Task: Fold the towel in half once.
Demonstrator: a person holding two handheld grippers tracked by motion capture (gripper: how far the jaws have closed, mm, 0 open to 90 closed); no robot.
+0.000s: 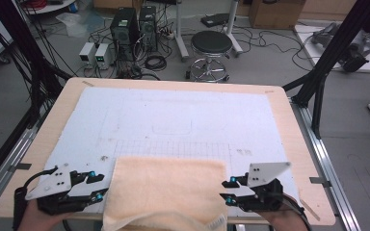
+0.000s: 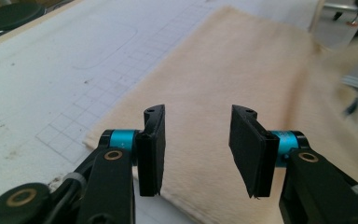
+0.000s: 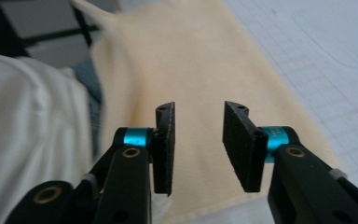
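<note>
Towel (image 1: 166,190) flat btwn both open grippers

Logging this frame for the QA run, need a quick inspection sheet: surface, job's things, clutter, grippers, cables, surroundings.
Surface: wooden table under a white gridded mat; some small dark specks on the mat.
Job's things: beige towel flat at the near edge, its near end hanging over the edge.
Clutter: nothing seen.
Grippers: left gripper open at the towel's left side; right gripper open at its right side; nothing between the jaws of either.
Cables: black gripper cable by the left hand; loose cables on the floor.
Surroundings: stool, computer towers, black frame posts.
</note>
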